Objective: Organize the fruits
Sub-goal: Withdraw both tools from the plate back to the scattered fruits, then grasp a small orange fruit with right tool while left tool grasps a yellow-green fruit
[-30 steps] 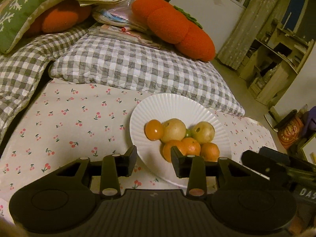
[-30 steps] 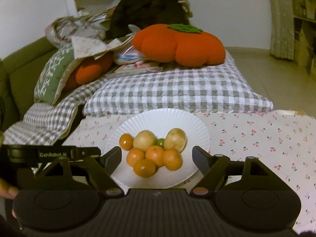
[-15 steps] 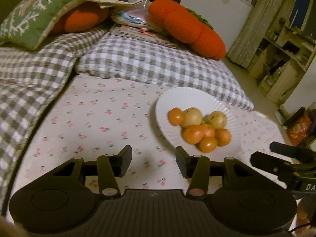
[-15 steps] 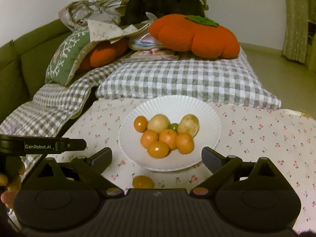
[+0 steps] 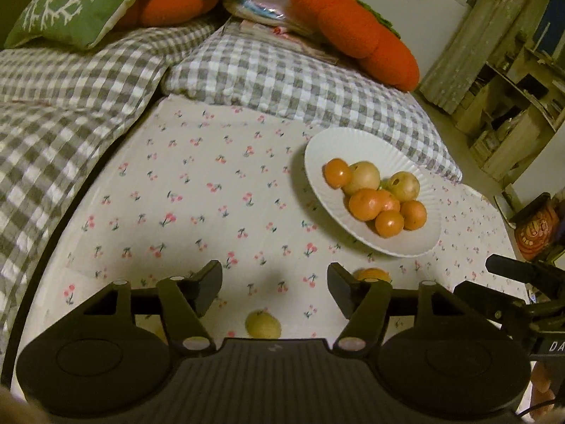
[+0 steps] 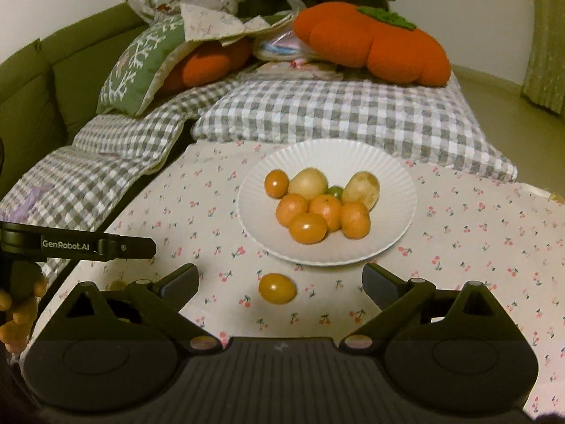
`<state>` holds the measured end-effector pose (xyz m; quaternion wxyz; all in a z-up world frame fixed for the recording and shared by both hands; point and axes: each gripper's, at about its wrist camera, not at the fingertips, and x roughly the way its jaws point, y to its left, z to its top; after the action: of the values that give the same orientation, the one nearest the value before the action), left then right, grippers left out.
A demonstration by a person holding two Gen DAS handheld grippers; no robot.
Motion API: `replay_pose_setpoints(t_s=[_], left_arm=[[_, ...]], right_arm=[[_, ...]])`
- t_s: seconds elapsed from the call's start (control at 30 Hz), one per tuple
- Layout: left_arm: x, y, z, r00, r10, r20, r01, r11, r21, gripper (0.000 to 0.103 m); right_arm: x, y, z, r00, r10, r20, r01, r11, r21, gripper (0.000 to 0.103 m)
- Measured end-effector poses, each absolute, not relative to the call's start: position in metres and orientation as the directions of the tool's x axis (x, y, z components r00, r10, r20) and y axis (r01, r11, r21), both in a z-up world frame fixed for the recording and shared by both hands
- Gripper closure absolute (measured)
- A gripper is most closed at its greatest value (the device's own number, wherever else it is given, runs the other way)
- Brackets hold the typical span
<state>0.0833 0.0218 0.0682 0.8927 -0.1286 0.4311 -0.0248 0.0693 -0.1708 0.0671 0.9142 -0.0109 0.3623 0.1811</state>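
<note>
We find the table, covered by a cherry-print cloth (image 6: 476, 219), bordered along its far edge by a grey checked cushion (image 6: 346, 113) bearing an orange pumpkin pillow (image 6: 370, 46).

The white plate (image 6: 328, 155) sits near the far edge, about mid-width in the right wrist view. It carries 8 fruits in a touching cluster: 5 orange ones, 2 pale yellow ones and 1 small green one (image 6: 335, 190) half hidden between them.

Loose fruits lie on the cloth toward the near edge. An orange fruit (image 6: 277, 288) rests just beside the plate's near rim. In the left wrist view, a pale yellow fruit (image 5: 263, 324) lies nearer the near edge. A third shape behind the left finger there is too hidden to identify.

The right gripper (image 6: 280, 279) has its fingers spread wide, empty, and the orange fruit sits between them. The left gripper (image 5: 274, 282) is likewise spread and empty, with the pale yellow fruit just short of its gap.

We judge the step in hand to be collection of the remaining loose fruits. The next move calls for the right gripper to descend, close gently on the orange fruit without rolling it, and carry it to a free part of the plate.

Against the frame of 1 s ago: both cameras have drawn back from the plate, bringing the loose fruits into view, and the left gripper's fingers stand wider apart.
</note>
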Motion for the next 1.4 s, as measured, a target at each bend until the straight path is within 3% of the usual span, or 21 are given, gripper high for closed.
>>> replay_pose_setpoints(t_s=[0.07, 0.33, 0.7, 1.17, 1.27, 1.33, 1.4], left_arm=[[0.081, 0.023, 0.066, 0.619, -0.158, -0.77, -0.063, 0.966, -0.25, 0.037], [0.071, 0.026, 0.064, 0.599, -0.197, -0.776, -0.04, 0.961, -0.274, 0.023], [0.053, 0.013, 0.045, 0.533, -0.182, -0.826, 0.004, 0.977, -0.213, 0.021], [0.038, 0.062, 0.026, 0.499, -0.173, -0.849, -0.208, 0.927, -0.311, 0.049], [0.04, 0.06, 0.022, 0.491, -0.165, -0.856, -0.214, 0.929, -0.302, 0.051], [0.042, 0.055, 0.016, 0.476, -0.169, -0.863, -0.216, 0.929, -0.3, 0.053], [0.044, 0.052, 0.013, 0.475, -0.153, -0.867, -0.219, 0.933, -0.285, 0.055]], right_arm=[[0.07, -0.168, 0.063, 0.644, 0.331, -0.69, -0.355, 0.928, 0.114, 0.004], [0.072, -0.159, 0.048, 0.531, 0.388, -0.753, -0.375, 0.905, 0.201, 0.002], [0.078, -0.153, 0.03, 0.496, 0.367, -0.787, -0.35, 0.914, 0.205, 0.002], [0.085, -0.15, 0.015, 0.48, 0.34, -0.809, -0.301, 0.93, 0.212, 0.004], [0.085, -0.152, 0.015, 0.492, 0.333, -0.804, -0.284, 0.935, 0.213, 0.005], [0.086, -0.152, 0.015, 0.502, 0.334, -0.798, -0.279, 0.936, 0.216, 0.009], [0.087, -0.155, 0.017, 0.527, 0.334, -0.782, -0.267, 0.938, 0.22, 0.019]])
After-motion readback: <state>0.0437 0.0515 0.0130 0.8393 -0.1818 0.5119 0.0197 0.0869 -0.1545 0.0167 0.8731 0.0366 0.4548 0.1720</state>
